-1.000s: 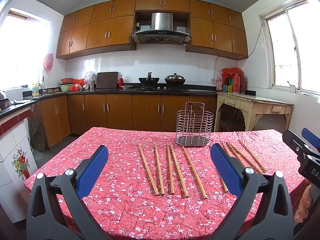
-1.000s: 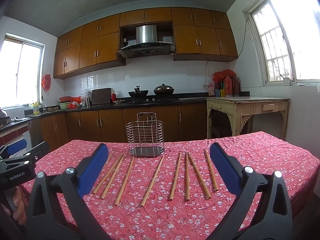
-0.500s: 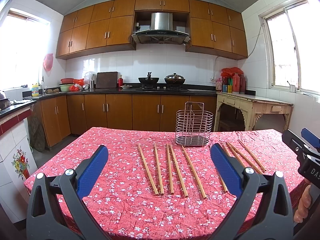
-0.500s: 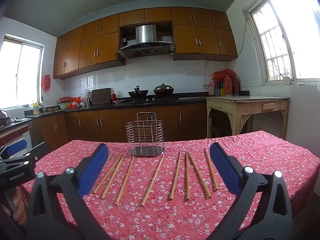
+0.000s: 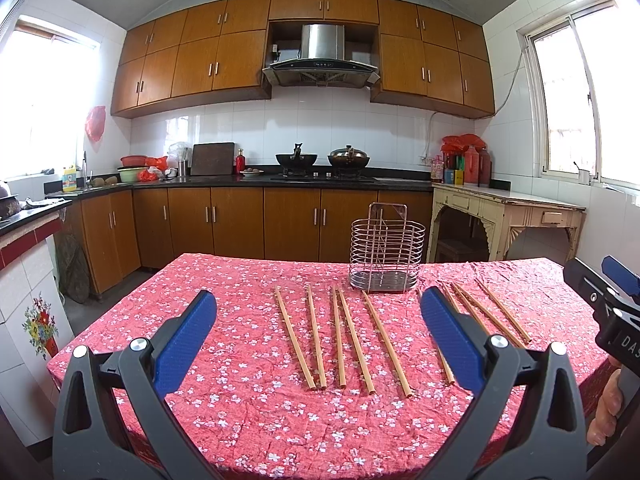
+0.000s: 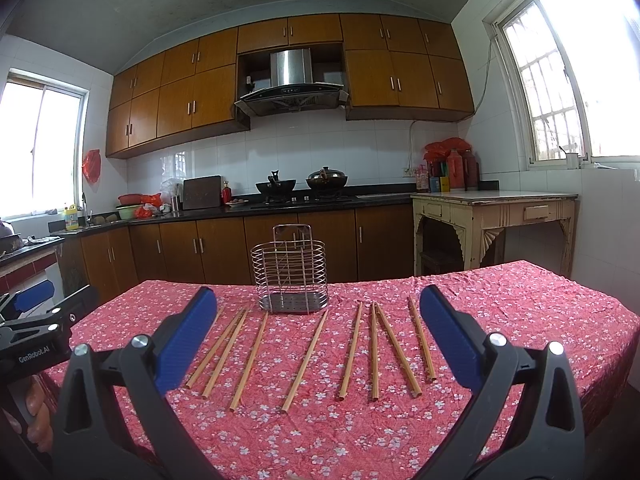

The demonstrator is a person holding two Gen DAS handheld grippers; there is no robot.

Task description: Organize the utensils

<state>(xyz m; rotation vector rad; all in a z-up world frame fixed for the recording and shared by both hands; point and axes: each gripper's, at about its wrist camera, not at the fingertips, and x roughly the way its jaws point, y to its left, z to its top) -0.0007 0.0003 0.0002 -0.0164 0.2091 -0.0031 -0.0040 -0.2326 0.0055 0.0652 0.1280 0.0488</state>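
Two grippers, left (image 5: 318,316) & right (image 6: 318,312), jaws wide apart above chopsticks (image 6: 306,358) w/ wire caddy (image 6: 290,276) behind.

Red floral tablecloth (image 5: 248,392); tan chopsticks (image 6: 306,356); silver wire rack (image 6: 289,270)

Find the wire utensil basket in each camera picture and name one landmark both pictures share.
Left wrist view: the wire basket stands right of centre on the far part of the table, behind the chopsticks.
Right wrist view: the wire basket stands left of centre, behind the chopsticks.
Shared landmark: the steel range hood above the stove.
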